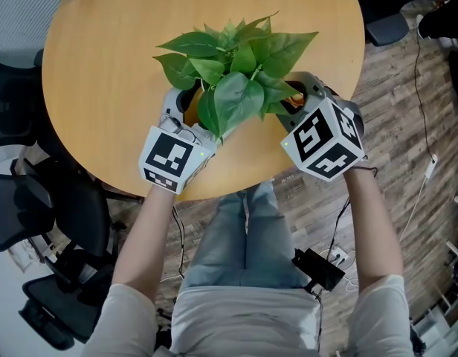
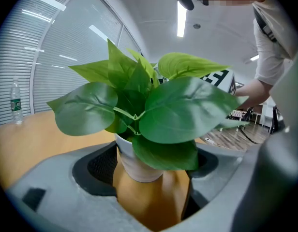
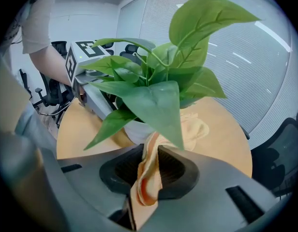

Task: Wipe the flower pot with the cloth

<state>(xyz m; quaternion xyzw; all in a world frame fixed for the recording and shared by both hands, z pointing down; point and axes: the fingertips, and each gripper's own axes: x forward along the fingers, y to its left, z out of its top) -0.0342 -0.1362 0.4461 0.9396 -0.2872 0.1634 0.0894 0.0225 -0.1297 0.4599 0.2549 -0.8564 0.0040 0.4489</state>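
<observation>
A white flower pot (image 2: 139, 166) holding a plant with broad green leaves (image 1: 229, 65) stands near the front edge of the round wooden table (image 1: 102, 65). My left gripper (image 2: 151, 163) comes in from the left with its jaws wide around the pot. One pad lies against the pot's rim, and a leaf hides the other side. My right gripper (image 3: 149, 163) is shut on an orange and cream cloth (image 3: 146, 178). The cloth runs up from the jaws and lies against the pot (image 3: 137, 129) on its right side. In the head view the leaves hide most of the pot.
A clear water bottle (image 2: 16, 103) stands at the table's far edge. Black office chairs (image 1: 36, 214) are on the floor to the left. A black device with cables (image 1: 318, 270) lies on the wooden floor beside the person's legs.
</observation>
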